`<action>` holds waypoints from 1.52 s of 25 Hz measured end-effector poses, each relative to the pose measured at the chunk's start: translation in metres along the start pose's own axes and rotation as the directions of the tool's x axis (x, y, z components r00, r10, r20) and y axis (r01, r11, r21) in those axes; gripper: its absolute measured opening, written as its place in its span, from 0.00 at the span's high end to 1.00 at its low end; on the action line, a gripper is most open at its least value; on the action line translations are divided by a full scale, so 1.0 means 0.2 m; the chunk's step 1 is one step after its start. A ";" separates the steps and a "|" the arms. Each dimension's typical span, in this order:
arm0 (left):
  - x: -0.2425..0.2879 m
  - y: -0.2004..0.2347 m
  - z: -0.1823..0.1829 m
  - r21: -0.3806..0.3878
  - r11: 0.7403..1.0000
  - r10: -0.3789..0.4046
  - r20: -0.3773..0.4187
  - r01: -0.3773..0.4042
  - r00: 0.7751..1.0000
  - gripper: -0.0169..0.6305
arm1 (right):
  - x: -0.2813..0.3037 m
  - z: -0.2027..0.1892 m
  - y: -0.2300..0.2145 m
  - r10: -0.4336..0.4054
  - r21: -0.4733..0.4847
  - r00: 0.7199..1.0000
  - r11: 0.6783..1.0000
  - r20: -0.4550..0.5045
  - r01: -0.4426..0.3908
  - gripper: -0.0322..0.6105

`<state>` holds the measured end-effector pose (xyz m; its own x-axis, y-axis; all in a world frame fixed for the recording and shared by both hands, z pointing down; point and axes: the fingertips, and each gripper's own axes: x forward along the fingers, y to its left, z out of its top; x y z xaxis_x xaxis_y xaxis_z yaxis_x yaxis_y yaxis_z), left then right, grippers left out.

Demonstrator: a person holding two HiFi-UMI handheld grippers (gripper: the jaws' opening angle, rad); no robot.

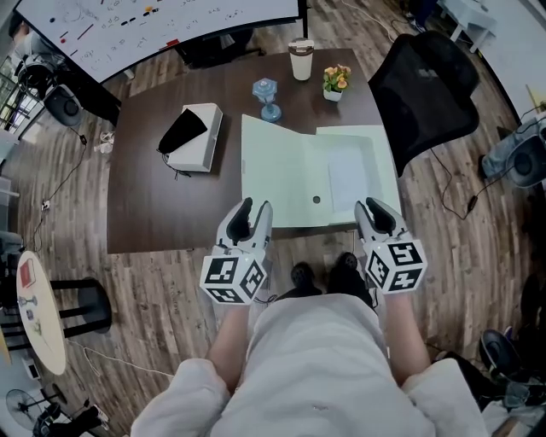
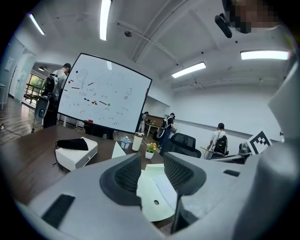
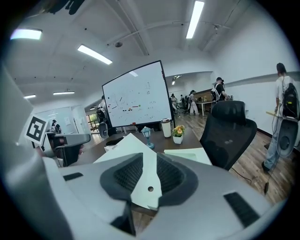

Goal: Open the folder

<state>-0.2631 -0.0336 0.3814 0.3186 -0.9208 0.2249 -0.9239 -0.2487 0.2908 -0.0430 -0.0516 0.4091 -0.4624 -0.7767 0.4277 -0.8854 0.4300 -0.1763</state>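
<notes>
Light-green folder (image 1: 281, 179) on dark tabletop (image 1: 145, 205), at near edge; left cover tilted up, right half flat. Left gripper (image 1: 254, 210) and right gripper (image 1: 373, 208) hovering at folder's near corners. Jaws of both partly apart, pads empty, folder seen beyond each gap. Paper cup (image 1: 300, 60) and flower pot (image 1: 335, 84) at far edge.

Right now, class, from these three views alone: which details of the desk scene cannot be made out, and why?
1. Writing on the whiteboard: too small in every view.
2. Near corners of the folder: head view, covered by the left gripper and right gripper.
3. Top of the white box: head view, partly under the black pouch.
</notes>
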 end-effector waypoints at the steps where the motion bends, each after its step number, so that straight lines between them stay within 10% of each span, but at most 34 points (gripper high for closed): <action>1: 0.01 -0.01 0.00 0.005 1.000 -0.010 -0.005 0.010 1.000 0.74 | -0.01 0.01 0.01 0.001 -0.002 1.000 1.000 0.007 -0.001 0.81; 38: 0.08 -0.18 -0.02 0.079 0.995 -0.062 -0.030 0.064 0.998 0.97 | -0.08 0.11 0.09 0.092 -0.080 0.992 0.993 0.087 -0.085 0.94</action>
<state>-0.2238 -0.0381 0.3783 0.3816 -0.8943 0.2337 -0.9153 -0.3304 0.2304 -0.0526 -0.0408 0.3800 -0.5438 -0.7712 0.3308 -0.8365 0.5295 -0.1408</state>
